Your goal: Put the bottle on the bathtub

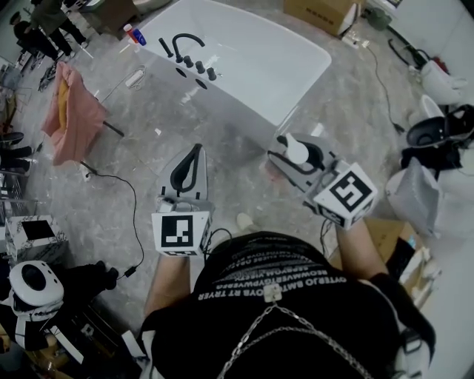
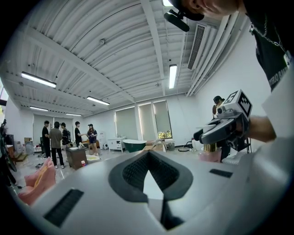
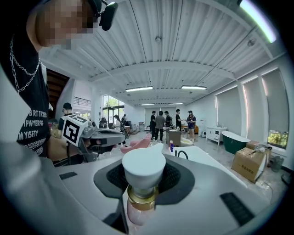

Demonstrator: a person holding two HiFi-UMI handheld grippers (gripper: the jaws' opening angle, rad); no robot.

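The bottle (image 3: 143,170) has a white cap, a gold collar and a pink body. My right gripper (image 3: 144,181) is shut on it just below the collar. In the head view the bottle's cap (image 1: 296,150) shows in the right gripper (image 1: 300,157), held over the floor short of the white bathtub (image 1: 244,52). The tub carries a black faucet (image 1: 189,46) on its near rim. My left gripper (image 1: 192,152) is level with the right one, to its left, jaws shut and empty. The left gripper view shows its own pads (image 2: 133,172) meeting at the tip, and the bottle (image 2: 210,155) off to the right.
A pink towel (image 1: 70,111) hangs on a rack to the left of the tub. A small bottle (image 1: 133,33) stands at the tub's far left corner. Cardboard boxes (image 1: 322,13), cables (image 1: 118,185) and white bags (image 1: 418,194) lie around. Several people (image 3: 170,121) stand far off.
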